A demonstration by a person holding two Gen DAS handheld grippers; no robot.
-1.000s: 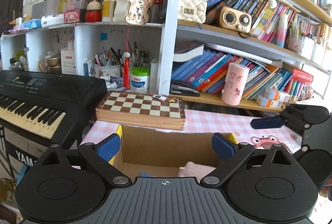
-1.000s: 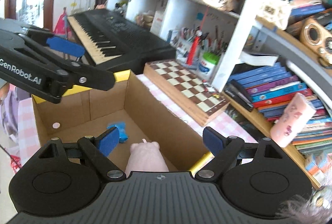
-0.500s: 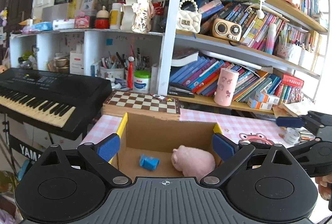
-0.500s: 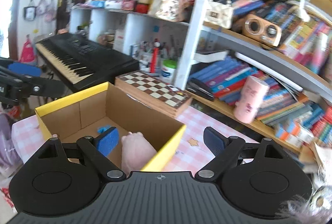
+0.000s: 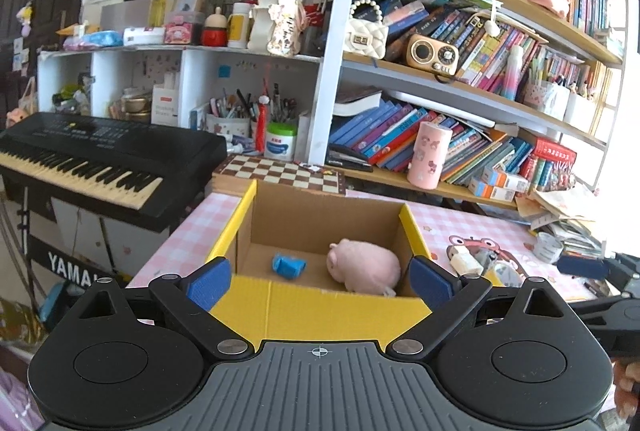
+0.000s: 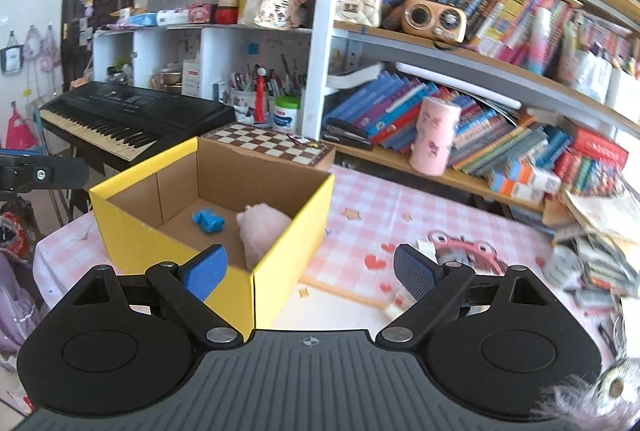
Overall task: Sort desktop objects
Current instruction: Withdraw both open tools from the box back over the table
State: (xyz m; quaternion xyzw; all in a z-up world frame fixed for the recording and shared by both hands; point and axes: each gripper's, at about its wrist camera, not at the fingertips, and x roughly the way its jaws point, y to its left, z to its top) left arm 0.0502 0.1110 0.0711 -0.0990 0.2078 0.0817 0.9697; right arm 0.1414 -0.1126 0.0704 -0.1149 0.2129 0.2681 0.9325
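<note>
Pink pig toy lies in the yellow box, nose toward the blue toy.
Both tongs, left and right, are wide open and empty; the box wall hides the pig's underside.

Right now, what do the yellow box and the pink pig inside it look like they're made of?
Yellow box: corrugated cardboard, matte; brown inside with fold creases and raw edges. Pink pig: plush fabric, likely stuffed; fuzzy, rounded, no shine.

At frame centre the yellow box blocks the way; lower right, bare pink tablecloth lies open before the clutter.
</note>
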